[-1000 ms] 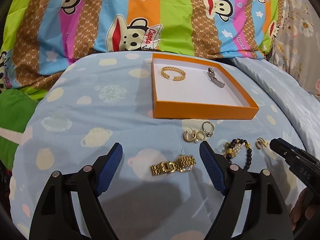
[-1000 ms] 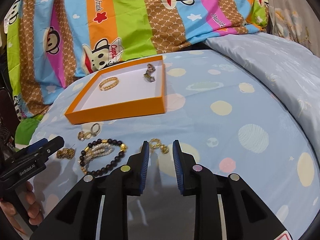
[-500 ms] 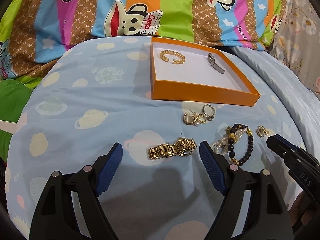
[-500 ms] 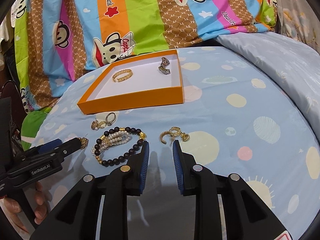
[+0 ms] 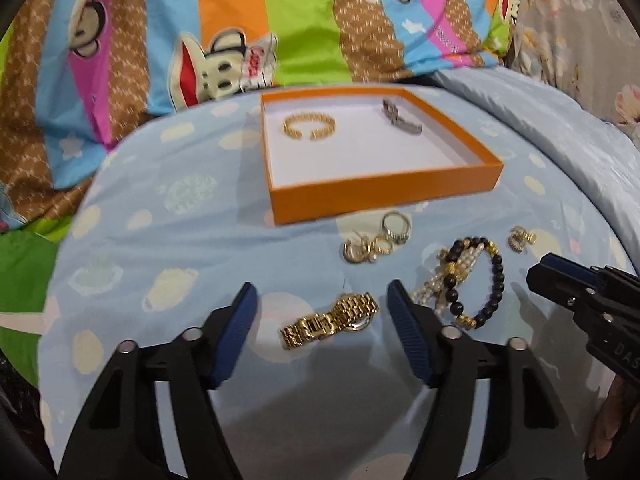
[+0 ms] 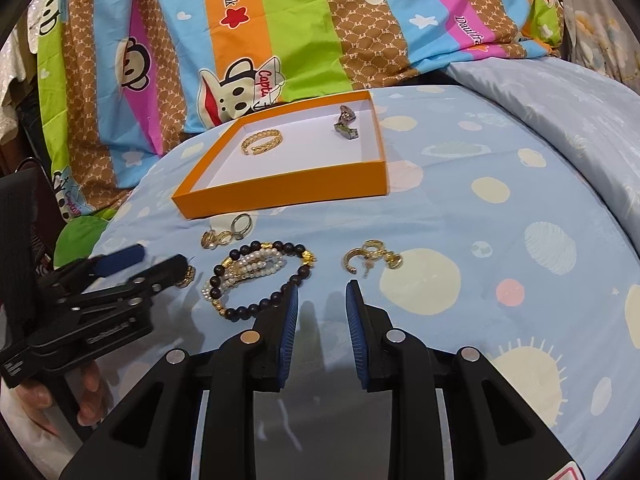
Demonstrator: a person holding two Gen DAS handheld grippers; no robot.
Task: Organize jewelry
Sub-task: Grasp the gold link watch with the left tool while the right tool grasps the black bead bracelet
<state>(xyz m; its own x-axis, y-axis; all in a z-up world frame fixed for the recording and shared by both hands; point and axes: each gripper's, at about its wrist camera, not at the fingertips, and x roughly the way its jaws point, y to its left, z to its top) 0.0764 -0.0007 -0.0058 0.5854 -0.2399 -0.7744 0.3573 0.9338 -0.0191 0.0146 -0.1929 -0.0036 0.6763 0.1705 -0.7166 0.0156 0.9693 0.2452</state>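
An orange box (image 5: 384, 190) (image 6: 280, 196) on the blue bedspread holds a gold bangle (image 5: 309, 126) (image 6: 262, 141) and a silver clasp piece (image 5: 400, 118) (image 6: 346, 122). In front of it lie gold rings and earrings (image 5: 376, 240) (image 6: 226, 232), a black bead and pearl bracelet (image 5: 468, 276) (image 6: 256, 276), gold hoop earrings (image 5: 520, 237) (image 6: 370, 258) and a gold watch (image 5: 332, 318). My left gripper (image 5: 320, 300) (image 6: 156, 264) is open, its fingers on either side of the watch. My right gripper (image 6: 322, 292) (image 5: 556, 276) is open with a narrow gap, empty, just short of the hoop earrings.
A striped monkey-print quilt (image 5: 280, 20) (image 6: 280, 32) rises behind the box. A pale blue duvet fold (image 6: 560, 100) lies at the right. The bedspread drops away at the left edge (image 5: 48, 240).
Both grippers have pulled back and swung, so the jewelry sits farther ahead in both views. The left fingers now flank the gold watch. The right jaws have opened slightly wider.
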